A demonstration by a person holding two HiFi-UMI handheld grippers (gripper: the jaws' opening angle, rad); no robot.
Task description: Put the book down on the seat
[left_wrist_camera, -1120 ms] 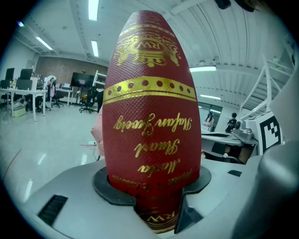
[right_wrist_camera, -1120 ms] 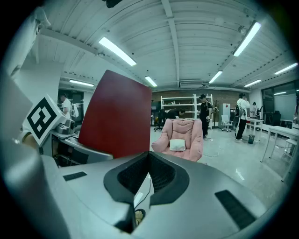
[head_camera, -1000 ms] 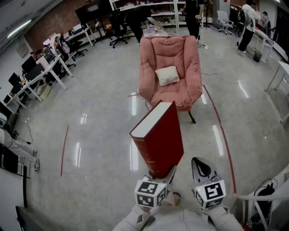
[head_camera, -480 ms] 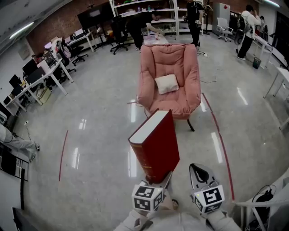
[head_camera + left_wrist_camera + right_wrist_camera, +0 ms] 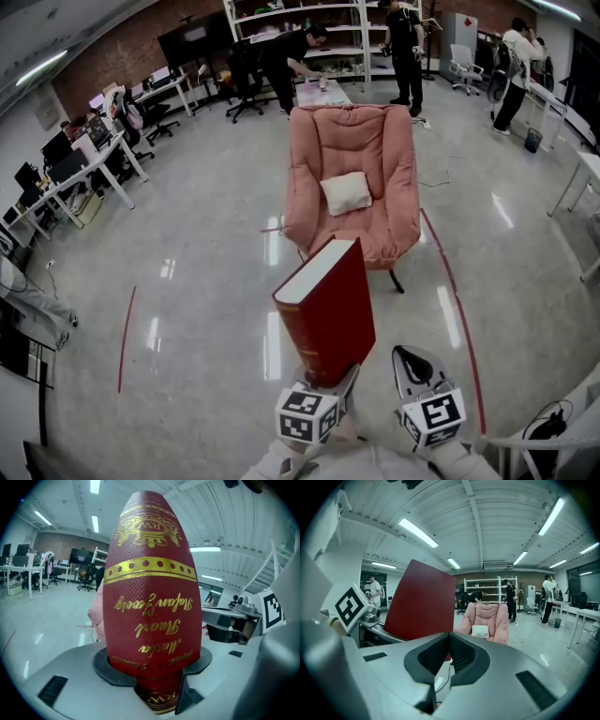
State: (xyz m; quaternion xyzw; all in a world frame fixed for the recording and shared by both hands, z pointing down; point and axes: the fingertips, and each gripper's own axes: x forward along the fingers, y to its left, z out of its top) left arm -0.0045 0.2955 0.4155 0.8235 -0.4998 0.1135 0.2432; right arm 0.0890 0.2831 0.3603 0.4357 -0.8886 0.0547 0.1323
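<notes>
A thick red book (image 5: 330,309) with gold lettering on its spine (image 5: 152,606) stands upright in my left gripper (image 5: 336,382), whose jaws are shut on its lower end (image 5: 154,686). Ahead on the floor stands the pink armchair (image 5: 352,155), with a small white cushion (image 5: 346,192) on its seat. The book is well short of the chair, in the air in front of it. My right gripper (image 5: 413,364) hangs beside the book on the right, shut (image 5: 449,639) with nothing in it. In the right gripper view the book's cover (image 5: 421,601) and the armchair (image 5: 485,620) show ahead.
Shiny grey floor with red tape lines (image 5: 457,295) around the chair. Desks with office chairs (image 5: 70,169) stand at the left. Shelves (image 5: 319,37) and several people are behind the armchair. A white railing (image 5: 534,436) is at the lower right.
The armchair sits lower and a little nearer in the head view than a second ago. The book stays upright in the left gripper. The right gripper keeps its place beside it.
</notes>
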